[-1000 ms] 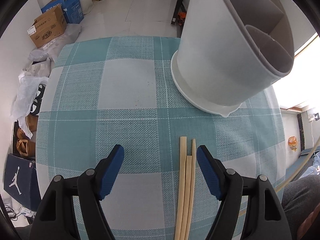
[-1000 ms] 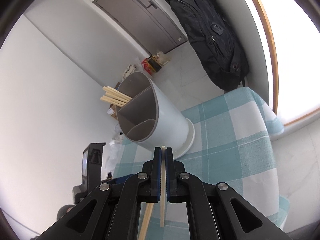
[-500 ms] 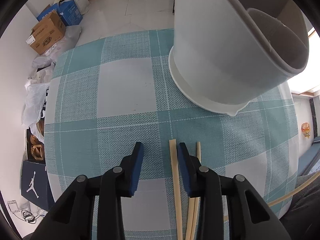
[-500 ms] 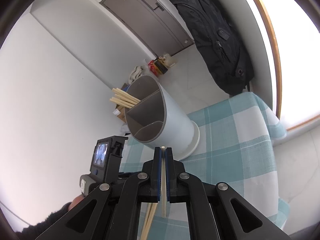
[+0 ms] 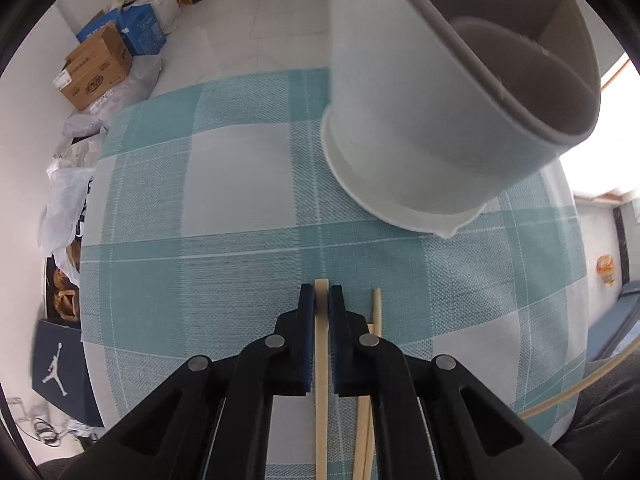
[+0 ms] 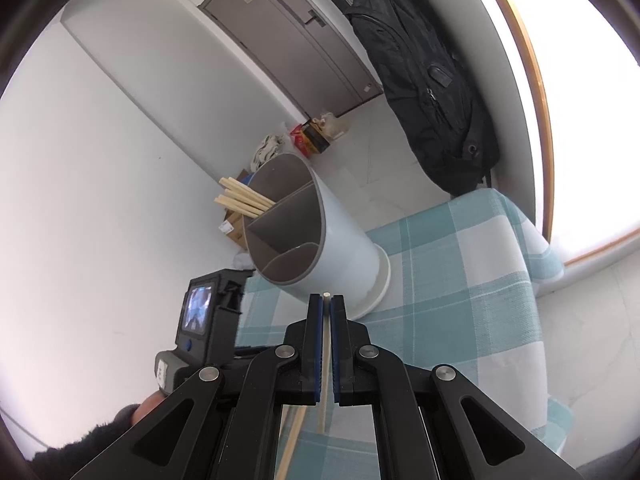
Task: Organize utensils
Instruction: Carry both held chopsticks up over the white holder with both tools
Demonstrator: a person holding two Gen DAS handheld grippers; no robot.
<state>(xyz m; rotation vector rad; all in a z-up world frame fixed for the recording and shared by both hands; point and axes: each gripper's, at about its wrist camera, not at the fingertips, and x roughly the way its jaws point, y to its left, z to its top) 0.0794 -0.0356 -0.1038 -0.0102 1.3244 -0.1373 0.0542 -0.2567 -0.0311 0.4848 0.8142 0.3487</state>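
- Left gripper (image 5: 321, 300), bottom centre of the left wrist view: jaws have just been closing and now clamp one chopstick (image 5: 321, 364), whose tip pokes out just past the blue pads.
- That chopstick lies on the teal checked tablecloth (image 5: 240, 200); two more loose chopsticks (image 5: 375, 312) sit just right of the gripper, partly hidden by the right finger.
- Utensil holder (image 5: 420, 112): grey-white cylinder with inner dividers, fills upper right of the left view, standing on the cloth ahead of the gripper.
- Right gripper (image 6: 326, 308), bottom centre of the right wrist view: clenched on a second chopstick (image 6: 325, 360), held above the cloth.
- In the right view, a bunch of chopsticks (image 6: 240, 196) sticks out of the holder's far compartment at mid-left.
- The chopstick's lower end looks clear of the table, but it's hard to tell from this angle.
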